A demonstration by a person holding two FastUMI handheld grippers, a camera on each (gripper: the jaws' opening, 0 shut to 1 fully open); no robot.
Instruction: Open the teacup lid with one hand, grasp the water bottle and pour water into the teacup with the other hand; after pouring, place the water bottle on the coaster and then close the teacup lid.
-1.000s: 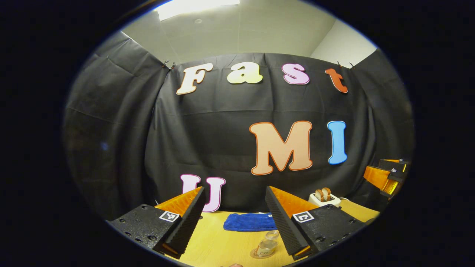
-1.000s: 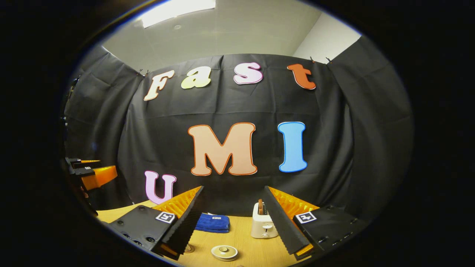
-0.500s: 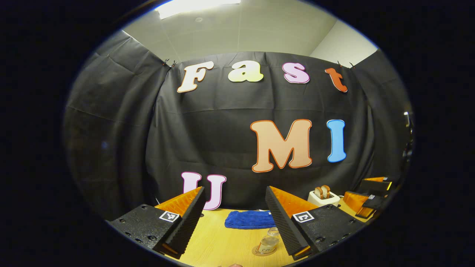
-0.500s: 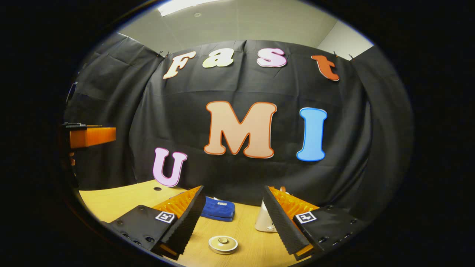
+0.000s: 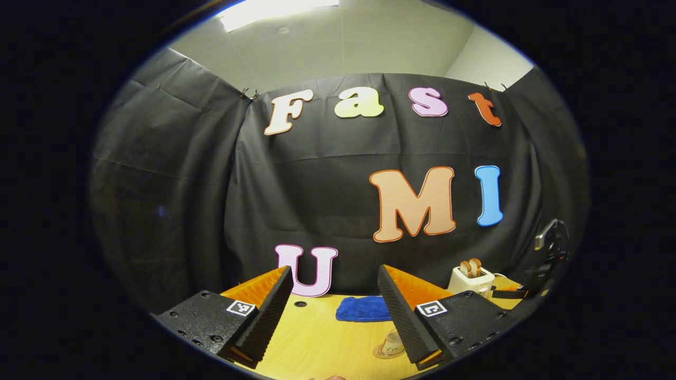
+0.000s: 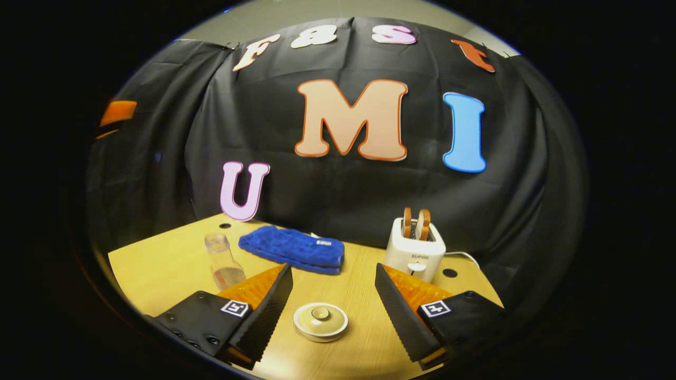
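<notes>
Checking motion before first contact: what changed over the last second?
The right gripper tipped down toward the table, its view now taking in the lidded teacup, the water bottle, the blue cloth and the toaster. The left gripper shifted only slightly. Both stayed open and empty; the lid stayed on the teacup.

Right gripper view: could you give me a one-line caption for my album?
Open right gripper poised above a lidded teacup, with water bottle, blue towel and toaster on the table.
</notes>
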